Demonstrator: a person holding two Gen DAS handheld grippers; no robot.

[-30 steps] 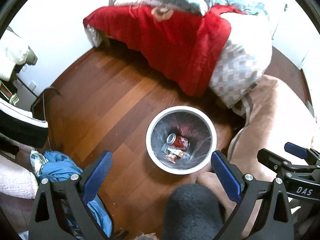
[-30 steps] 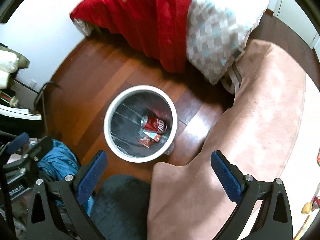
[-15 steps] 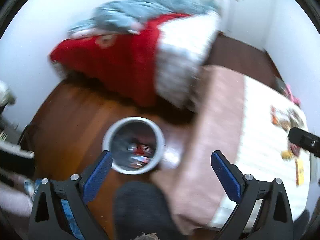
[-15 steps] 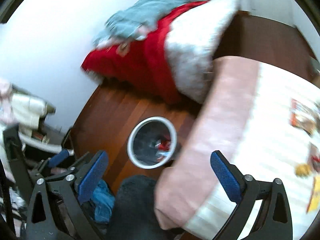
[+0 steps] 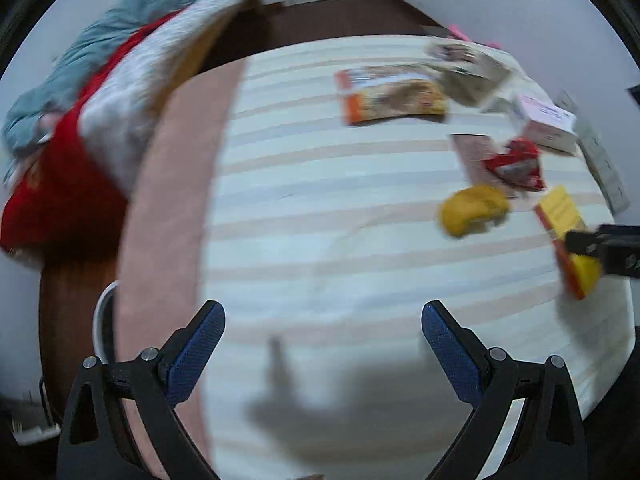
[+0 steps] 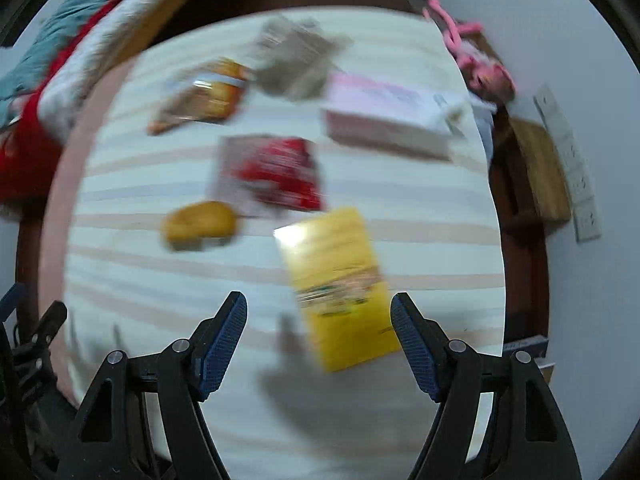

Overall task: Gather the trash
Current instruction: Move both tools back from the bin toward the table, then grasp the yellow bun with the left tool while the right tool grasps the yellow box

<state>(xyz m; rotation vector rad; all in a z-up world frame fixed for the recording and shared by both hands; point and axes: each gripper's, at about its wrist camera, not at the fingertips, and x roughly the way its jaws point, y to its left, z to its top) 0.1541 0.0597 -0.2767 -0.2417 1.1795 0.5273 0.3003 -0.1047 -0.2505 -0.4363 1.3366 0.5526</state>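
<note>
Several pieces of trash lie on the striped bed sheet (image 5: 320,208). A yellow packet (image 6: 340,284) lies flat just ahead of my right gripper (image 6: 318,336), seen between its blue fingers; the jaws are closing and the pads do not touch it. Beyond it are a red wrapper (image 6: 280,172), a crumpled yellow wrapper (image 6: 200,224), an orange packet (image 6: 204,96), a grey packet (image 6: 296,60) and a pink-white box (image 6: 388,120). My left gripper (image 5: 322,344) hangs open over bare sheet, nothing between its fingers. The white bin's rim (image 5: 102,320) shows at the bed's left edge.
A pink blanket edge (image 5: 168,200) runs along the bed's left side, with a red and grey-blue bedding heap (image 5: 80,128) beyond it. On the right stand a wooden bedside table (image 6: 536,168), a pink toy (image 6: 468,52) and wall sockets (image 6: 568,164).
Both views have swung from the bin on the floor over to the bed with the trash on it. The right gripper's fingers stand closer together than before.
</note>
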